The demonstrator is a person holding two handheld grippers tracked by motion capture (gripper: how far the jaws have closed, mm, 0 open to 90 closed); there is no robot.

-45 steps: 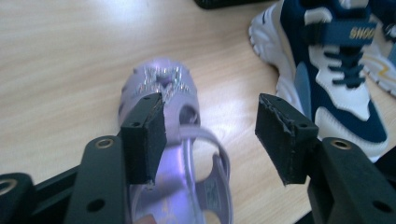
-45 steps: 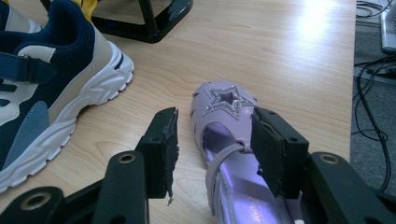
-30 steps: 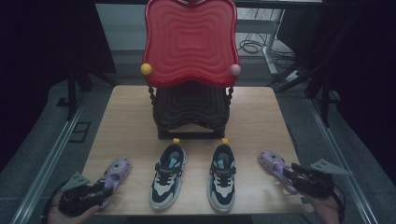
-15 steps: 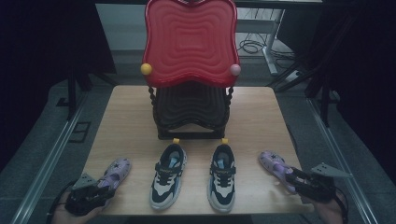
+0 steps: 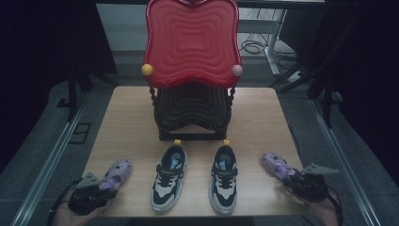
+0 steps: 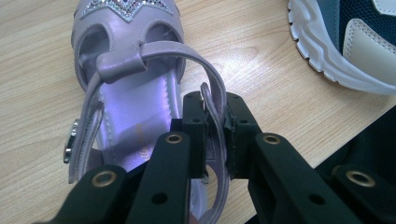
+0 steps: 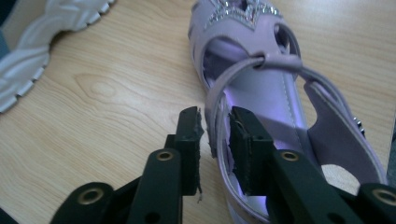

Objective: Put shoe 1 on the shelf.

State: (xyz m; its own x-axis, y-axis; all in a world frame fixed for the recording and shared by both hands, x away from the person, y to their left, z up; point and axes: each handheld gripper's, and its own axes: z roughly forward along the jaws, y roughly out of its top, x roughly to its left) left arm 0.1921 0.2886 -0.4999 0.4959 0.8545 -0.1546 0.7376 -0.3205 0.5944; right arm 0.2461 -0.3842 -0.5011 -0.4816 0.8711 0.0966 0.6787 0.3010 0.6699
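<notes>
Left gripper [image 5: 101, 190] at the near left table corner; jaws have just been closing and now pinch the heel strap of the left purple sandal [image 5: 115, 172]. Right gripper [image 5: 294, 178] at near right; jaws have just been closing, narrow, around the side strap of the right purple sandal [image 5: 275, 165], small gap on one side, not clearly pressing. Two sneakers [image 5: 170, 176] sit between the sandals on the wooden table [image 5: 127, 117]. Red shoe rack [image 5: 190, 70] stands at the far middle.
</notes>
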